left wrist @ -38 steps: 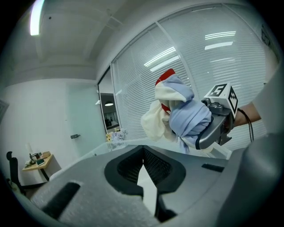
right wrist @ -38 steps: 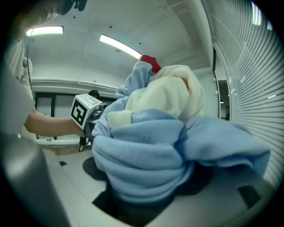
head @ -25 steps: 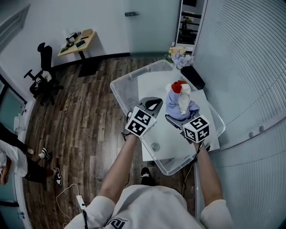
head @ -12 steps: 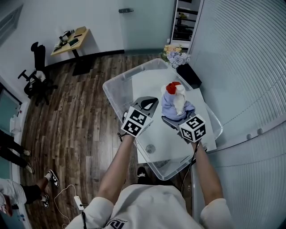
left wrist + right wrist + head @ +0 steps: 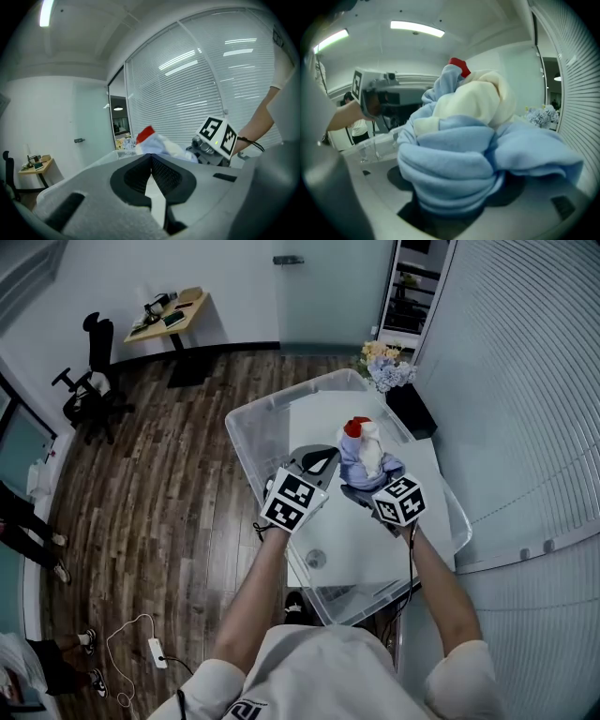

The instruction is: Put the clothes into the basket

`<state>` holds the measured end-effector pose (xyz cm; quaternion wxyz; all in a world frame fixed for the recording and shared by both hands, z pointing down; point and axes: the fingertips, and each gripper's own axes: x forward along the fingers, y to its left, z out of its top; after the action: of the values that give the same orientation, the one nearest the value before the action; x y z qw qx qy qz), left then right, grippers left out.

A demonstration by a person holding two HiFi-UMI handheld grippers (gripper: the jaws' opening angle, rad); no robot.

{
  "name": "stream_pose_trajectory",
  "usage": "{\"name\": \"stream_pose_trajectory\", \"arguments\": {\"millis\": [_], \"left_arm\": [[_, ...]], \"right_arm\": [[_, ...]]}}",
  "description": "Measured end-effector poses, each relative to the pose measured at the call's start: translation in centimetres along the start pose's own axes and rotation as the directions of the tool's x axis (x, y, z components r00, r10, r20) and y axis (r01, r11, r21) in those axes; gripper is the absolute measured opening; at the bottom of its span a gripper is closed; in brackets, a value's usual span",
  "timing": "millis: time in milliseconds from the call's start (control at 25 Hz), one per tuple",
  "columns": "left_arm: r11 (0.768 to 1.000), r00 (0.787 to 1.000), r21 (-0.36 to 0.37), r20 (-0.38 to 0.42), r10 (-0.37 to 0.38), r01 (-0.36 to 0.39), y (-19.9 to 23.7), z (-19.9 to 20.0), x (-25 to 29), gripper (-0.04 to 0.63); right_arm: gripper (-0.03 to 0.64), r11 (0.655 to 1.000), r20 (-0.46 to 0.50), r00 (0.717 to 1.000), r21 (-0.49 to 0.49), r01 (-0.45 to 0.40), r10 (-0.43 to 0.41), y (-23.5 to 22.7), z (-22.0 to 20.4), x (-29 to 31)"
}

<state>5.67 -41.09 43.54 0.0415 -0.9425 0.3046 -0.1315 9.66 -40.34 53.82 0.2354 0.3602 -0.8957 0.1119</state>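
Note:
A bundle of clothes (image 5: 367, 457), light blue with cream and a red tip, hangs over the clear plastic basket (image 5: 251, 439). My right gripper (image 5: 362, 489) is shut on its blue lower part, and the right gripper view is filled with the blue and cream cloth (image 5: 457, 150). My left gripper (image 5: 317, 461) hovers just left of the bundle, over the basket's left half. It is shut, and its black pads (image 5: 161, 174) meet with nothing between them. The left gripper view shows the bundle (image 5: 157, 143) and the right gripper's marker cube (image 5: 218, 136) ahead.
A black box (image 5: 411, 407) and a bunch of flowers (image 5: 384, 367) stand beyond the basket's far corner. White blinds (image 5: 525, 399) run along the right. On the wooden floor at left are a desk (image 5: 173, 315), an office chair (image 5: 92, 381), a person's legs (image 5: 28, 531) and a power strip (image 5: 150, 649).
The right gripper has carried the bundle a little toward the basket's middle, closer to the left gripper. The people at the left edge have walked on.

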Motion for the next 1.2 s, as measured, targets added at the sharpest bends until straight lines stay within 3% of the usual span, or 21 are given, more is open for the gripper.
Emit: {"name": "stream_pose_trajectory", "arguments": {"millis": [160,320,560,640,800,920,1200], "left_arm": [[1.0,1.0,-0.009,0.005,0.02,-0.02,0.0,0.2,-0.3,0.012],[0.999,0.998,-0.004,-0.013,0.053,-0.053,1.1,0.0,-1.2,0.012],[0.997,0.997,-0.007,-0.019,0.076,-0.076,1.2,-0.2,-1.6,0.012],[0.997,0.996,-0.015,-0.031,0.08,-0.08,1.3,-0.9,-1.9,0.012],[0.996,0.995,-0.014,-0.041,0.092,-0.093,1.6,-1.4,-2.0,0.012],[0.995,0.995,-0.01,-0.037,0.095,-0.095,1.6,-1.2,-1.8,0.012],[0.996,0.996,-0.008,-0.029,0.084,-0.084,1.3,-0.7,-1.4,0.012]], "right_arm": [[0.377,0.999,-0.133,0.99,-0.014,-0.038,0.035,-0.9,-3.7,3.6],[0.377,0.996,-0.181,0.98,0.05,-0.073,0.081,-0.6,-5.4,7.1],[0.377,0.994,-0.298,0.948,0.031,-0.106,0.111,0.1,-8.9,9.6],[0.377,0.991,-0.347,0.929,0.018,-0.134,0.132,0.9,-10.0,10.2],[0.393,0.983,-0.512,0.847,-0.031,-0.182,0.141,1.7,-13.0,10.3],[0.405,0.976,-0.58,0.802,-0.05,-0.214,0.146,2.0,-14.5,9.7],[0.411,0.966,-0.624,0.767,-0.07,-0.25,0.153,1.9,-14.6,8.0]]}}
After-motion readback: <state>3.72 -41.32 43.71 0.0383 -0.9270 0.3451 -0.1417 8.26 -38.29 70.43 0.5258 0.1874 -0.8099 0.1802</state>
